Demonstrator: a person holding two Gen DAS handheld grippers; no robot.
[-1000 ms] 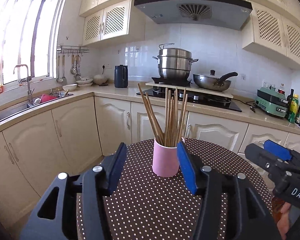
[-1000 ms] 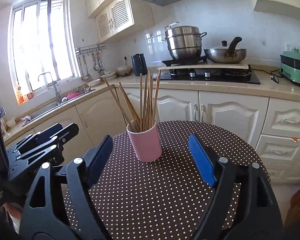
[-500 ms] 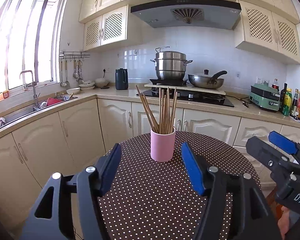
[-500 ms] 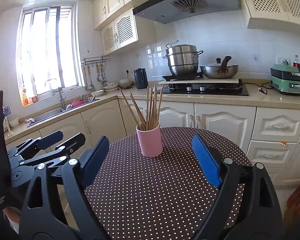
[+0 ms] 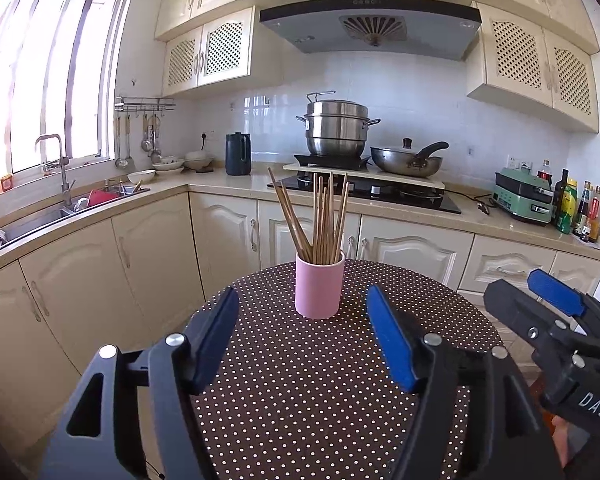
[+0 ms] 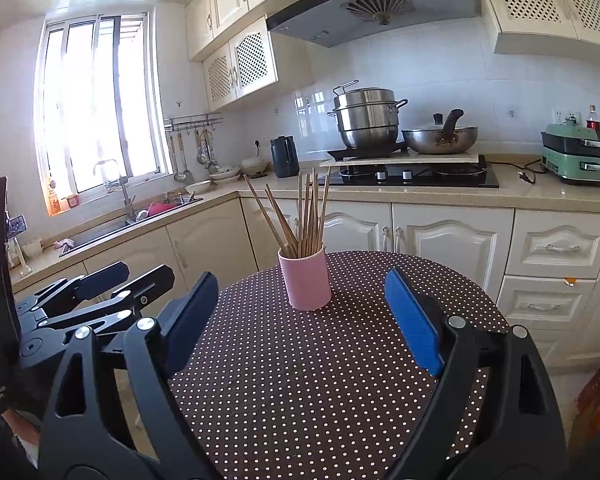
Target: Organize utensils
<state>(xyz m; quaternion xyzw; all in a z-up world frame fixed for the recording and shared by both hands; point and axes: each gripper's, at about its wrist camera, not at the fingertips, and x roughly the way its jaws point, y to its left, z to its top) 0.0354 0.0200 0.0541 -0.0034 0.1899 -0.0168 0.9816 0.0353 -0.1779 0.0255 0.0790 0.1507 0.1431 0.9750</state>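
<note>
On the round desk (image 5: 324, 380) with its brown, white-dotted cloth stands a pink cup (image 5: 320, 285), upright, toward the far side. A bundle of wooden chopsticks (image 5: 320, 216) sits in it, most near upright, a few leaning left. The left claw (image 5: 300, 338) hangs above the near part of the desk with its blue-padded jaws spread wide, gripping nothing; the cup is ahead of it, apart from both jaws. The right claw (image 6: 300, 320) is likewise wide open and empty, the cup (image 6: 305, 280) and chopsticks (image 6: 300, 216) ahead between its jaws' lines but untouched. Behind, a steel pot (image 5: 337, 128) and a pan (image 5: 406, 158) sit on the stove.
</note>
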